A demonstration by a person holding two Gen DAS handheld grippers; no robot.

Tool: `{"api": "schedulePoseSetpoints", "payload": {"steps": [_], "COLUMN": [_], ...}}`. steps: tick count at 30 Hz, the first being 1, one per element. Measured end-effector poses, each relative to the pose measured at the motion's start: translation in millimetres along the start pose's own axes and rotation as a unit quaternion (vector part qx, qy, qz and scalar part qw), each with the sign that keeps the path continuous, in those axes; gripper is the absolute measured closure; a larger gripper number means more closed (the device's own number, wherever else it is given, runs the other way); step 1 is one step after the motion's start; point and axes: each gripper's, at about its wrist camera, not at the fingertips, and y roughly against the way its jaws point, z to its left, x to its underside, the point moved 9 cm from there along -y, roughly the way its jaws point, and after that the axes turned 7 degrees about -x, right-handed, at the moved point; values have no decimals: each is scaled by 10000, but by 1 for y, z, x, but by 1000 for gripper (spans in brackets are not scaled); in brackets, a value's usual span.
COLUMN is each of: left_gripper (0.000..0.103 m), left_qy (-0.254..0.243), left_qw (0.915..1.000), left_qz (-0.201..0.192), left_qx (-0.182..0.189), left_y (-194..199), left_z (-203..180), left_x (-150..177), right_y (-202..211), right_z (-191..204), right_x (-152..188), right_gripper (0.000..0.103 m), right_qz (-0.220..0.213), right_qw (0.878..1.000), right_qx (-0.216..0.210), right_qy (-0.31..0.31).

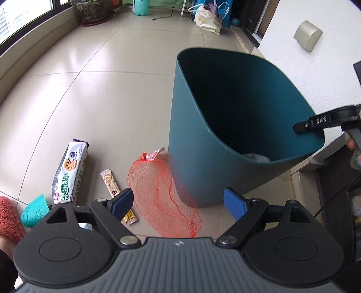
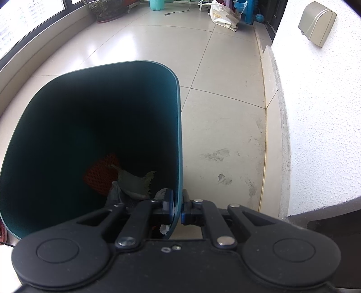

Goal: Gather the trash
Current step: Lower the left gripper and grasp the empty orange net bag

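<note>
A dark teal trash bin (image 1: 191,144) stands on the tiled floor, tilted; it also shows in the right wrist view (image 2: 178,117). My right gripper (image 2: 178,209) is shut on the bin's near rim; it shows in the left wrist view (image 1: 300,128) at the bin's right edge. Inside the bin lie an orange net (image 2: 101,175) and crumpled wrappers (image 2: 135,182). My left gripper (image 1: 178,202) is open and empty above an orange mesh net bag (image 1: 162,198) on the floor. To its left lie a slim sachet (image 1: 112,187), a white biscuit packet (image 1: 70,171) and a teal wad (image 1: 36,209).
A white wall (image 2: 320,112) with a grey box (image 2: 315,22) runs along the right. A plant pot (image 1: 92,11), a green bottle (image 1: 141,6) and shopping bags (image 1: 207,20) stand at the far end. A red slipper (image 1: 9,216) is at the left edge.
</note>
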Motion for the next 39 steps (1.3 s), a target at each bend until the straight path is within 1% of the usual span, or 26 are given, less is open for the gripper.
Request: {"api": "schedulePoseSetpoints", "payload": {"steps": [1,3,5,6,8,10,13,16,18,21,23,24,25,26,27,28,29,30,31,33,34,36,39], "left_gripper": [16,16,16,16,16,16,16,16,16,16,16,18,32,43,63,72,72,75,83,93,94,99,101], "left_qy": [-84,-199,-280,-246,-174,-179,-407,-603,-635,-754,-970,-1063,-1124,-1171,-1206,-1201,-1177,-1164,-1174,-1218,-1207,-1188,-1019], "left_qw": [9999,9985,9959,9945,9924,9901,9885,9874,9867,9862,9853,9851,9851,9848,9839,9833,9834,9837,9835,9823,9823,9831,9874], "left_qz": [105,359,645,716,867,930,963,1038,1052,1113,1039,970,949,961,1009,1090,1105,1079,1066,1056,1027,959,778], "left_qx": [-42,-349,-561,-729,-851,-1035,-1090,-1029,-1069,-970,-949,-943,-888,-853,-843,-827,-823,-846,-866,-957,-999,-1009,-923], "left_y": [-11,-37,-64,-77,-96,-112,-127,-141,-150,-165,-171,-174,-175,-177,-179,-181,-181,-180,-178,-175,-172,-160,-133], "left_z": [-4,-8,-14,-15,-18,-20,-28,-36,-37,-39,-42,-43,-43,-44,-43,-41,-39,-36,-34,-29,-26,-20,-6], "left_x": [8,24,39,44,51,56,59,62,62,65,66,65,65,66,67,68,67,67,66,64,63,59,46], "right_y": [0,0,-1,-1,-1,-2,-3,-4,-4,-5,-6,-7,-8,-9,-10,-11,-12,-13,-14,-14,-14,-13,-12], "right_z": [0,1,1,2,2,2,1,1,2,3,4,5,6,6,6,6,6,6,6,7,7,7,7], "right_x": [0,1,1,1,1,2,2,3,4,3,4,3,3,3,3,3,3,2,2,2,2,2,3], "right_gripper": [97,97,97,97,97,97,97,96,96,95,95,95,95,95,95,95,95,95,95,95,95,96,96], "right_qz": [0,1,2,2,8,22,54,77,79,103,128,139,150,156,164,175,187,193,190,185,179,174,143], "right_qw": [10000,10000,10000,10000,10000,10000,10000,9999,9998,9997,9996,9995,9994,9994,9994,9994,9994,9993,9993,9993,9994,9995,9996], "right_qx": [10,29,21,19,3,-10,-27,-30,-25,-23,-8,10,21,28,31,31,35,49,65,75,73,75,88], "right_qy": [7,31,33,31,28,44,72,124,180,223,263,294,308,315,316,309,305,309,316,303,291,272,247]}}
